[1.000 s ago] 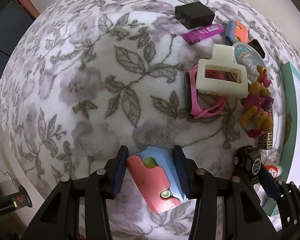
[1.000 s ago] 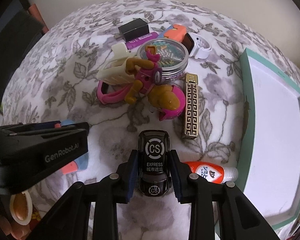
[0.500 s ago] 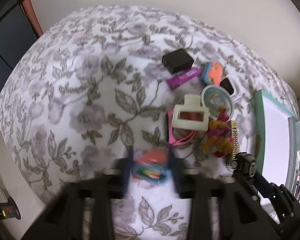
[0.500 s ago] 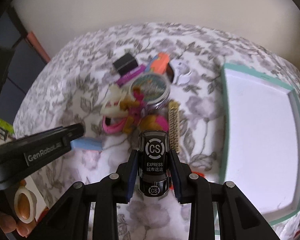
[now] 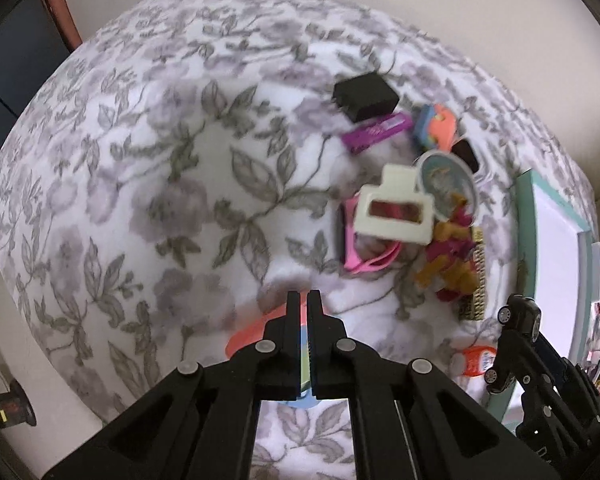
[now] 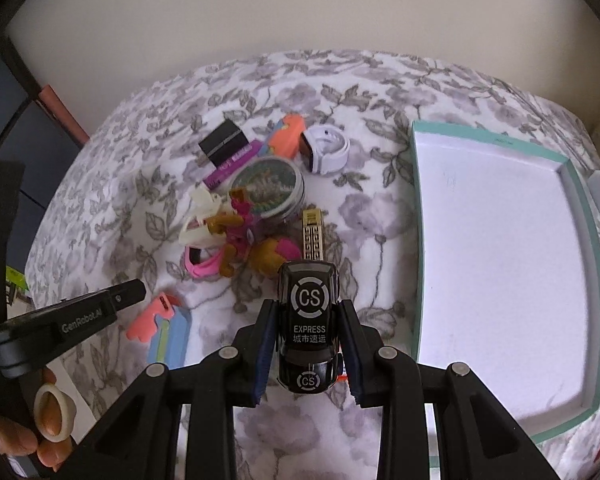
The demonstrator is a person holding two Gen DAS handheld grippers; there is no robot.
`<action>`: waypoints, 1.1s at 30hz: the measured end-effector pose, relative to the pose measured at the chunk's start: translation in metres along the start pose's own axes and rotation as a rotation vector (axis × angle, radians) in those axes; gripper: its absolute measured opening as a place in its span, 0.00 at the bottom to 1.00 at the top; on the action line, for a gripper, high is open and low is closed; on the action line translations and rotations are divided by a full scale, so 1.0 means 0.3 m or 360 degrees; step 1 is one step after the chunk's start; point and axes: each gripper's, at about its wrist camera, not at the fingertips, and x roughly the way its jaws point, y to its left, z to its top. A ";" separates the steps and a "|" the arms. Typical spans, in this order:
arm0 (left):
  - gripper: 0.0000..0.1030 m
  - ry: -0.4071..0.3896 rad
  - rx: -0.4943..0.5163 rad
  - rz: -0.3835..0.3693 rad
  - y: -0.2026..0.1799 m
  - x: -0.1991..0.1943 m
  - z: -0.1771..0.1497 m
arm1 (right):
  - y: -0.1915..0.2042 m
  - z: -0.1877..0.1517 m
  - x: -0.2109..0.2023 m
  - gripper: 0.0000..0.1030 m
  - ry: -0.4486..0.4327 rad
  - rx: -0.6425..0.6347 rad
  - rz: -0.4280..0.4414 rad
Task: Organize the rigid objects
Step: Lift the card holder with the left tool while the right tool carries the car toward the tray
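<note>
1. Right gripper [image 6: 308, 340] pinches the black toy car [image 6: 309, 322] aloft, poised toward the teal-rimmed tray [image 6: 418, 216]
2. Left gripper [image 5: 304, 320] fingers nearly pressed together; the pink-and-blue case [image 6: 165, 332] lies on the cloth below them, apparently unheld

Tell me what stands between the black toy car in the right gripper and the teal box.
Nothing visible. The black toy car, held in the right gripper, has only bare floral cloth between it and the teal box, whose white inside is empty.

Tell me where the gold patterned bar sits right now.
In the right wrist view, the gold patterned bar lies on the floral cloth just beyond the held black toy car, beside the round tin.
</note>
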 end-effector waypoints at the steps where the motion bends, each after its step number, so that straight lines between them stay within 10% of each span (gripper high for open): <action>1: 0.03 0.0012 0.0000 0.0018 0.004 0.008 -0.001 | 0.002 -0.006 0.007 0.31 0.0014 -0.0004 -0.0002; 3: 0.10 0.0027 0.0006 0.0041 0.006 0.019 -0.005 | 0.004 -0.018 0.024 0.31 0.0052 -0.0013 -0.0006; 5: 0.37 0.0062 0.0028 0.0050 0.001 0.038 -0.008 | 0.006 -0.026 0.035 0.31 0.0077 -0.0020 -0.0018; 13: 0.54 0.0121 0.0101 0.0089 -0.019 0.085 -0.027 | -0.009 -0.031 0.040 0.31 0.0109 0.0017 -0.0018; 28: 0.60 0.0201 0.0327 0.0157 -0.132 0.167 -0.077 | -0.009 -0.029 0.043 0.32 0.0128 0.0013 0.0002; 33: 0.47 0.0218 0.0345 0.0149 -0.152 0.171 -0.111 | -0.014 -0.030 0.044 0.32 0.0132 0.0022 0.0006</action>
